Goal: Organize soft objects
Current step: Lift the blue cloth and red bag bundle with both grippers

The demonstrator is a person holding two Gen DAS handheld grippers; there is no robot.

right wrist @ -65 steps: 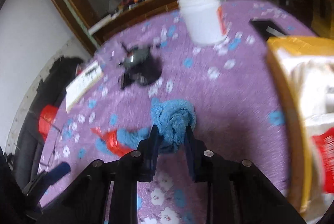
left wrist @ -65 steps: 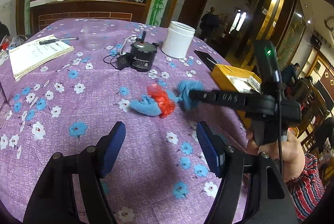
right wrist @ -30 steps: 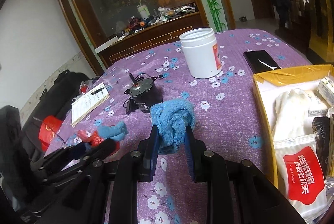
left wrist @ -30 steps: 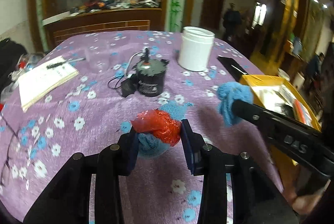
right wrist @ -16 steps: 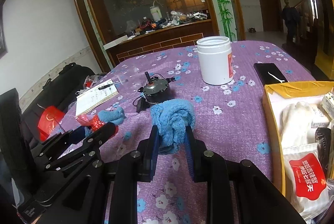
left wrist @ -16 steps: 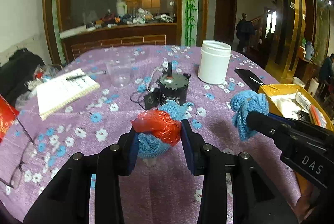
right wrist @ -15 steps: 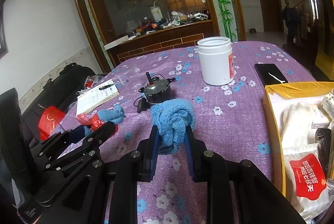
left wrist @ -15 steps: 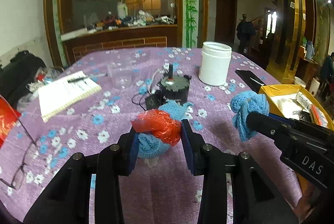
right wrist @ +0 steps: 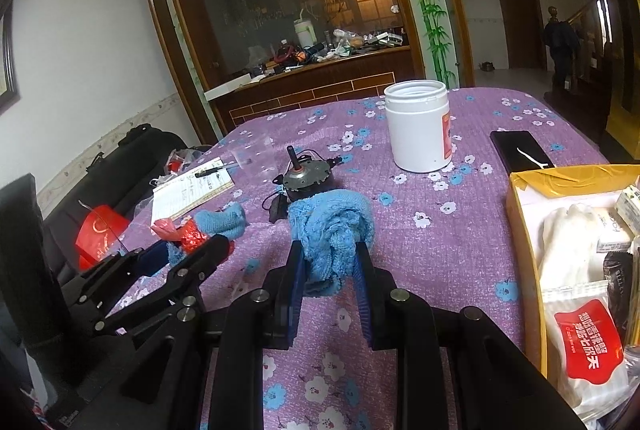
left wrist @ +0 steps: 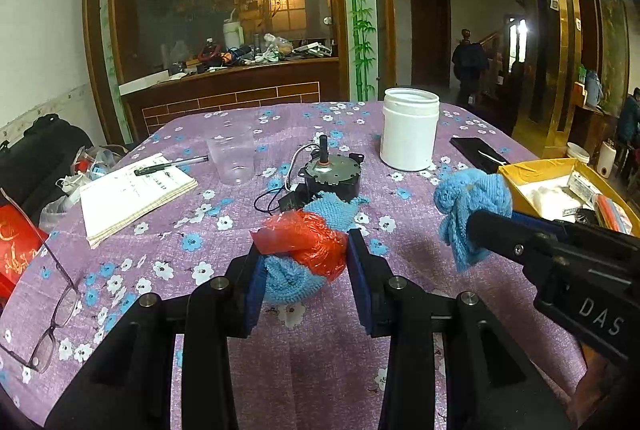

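Bare tablecloth [left wrist: 416, 262] between held bundles

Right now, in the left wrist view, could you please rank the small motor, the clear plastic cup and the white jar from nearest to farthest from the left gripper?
1. Small motor: just beyond the left gripper, straight ahead past the cloth bundle it holds.
2. Clear plastic cup: ahead and to the left, beside the notebook.
3. White jar: farthest back, ahead and to the right.

Wood-framed glass partition [left wrist: 224, 1] — white walls [right wrist: 92, 41].
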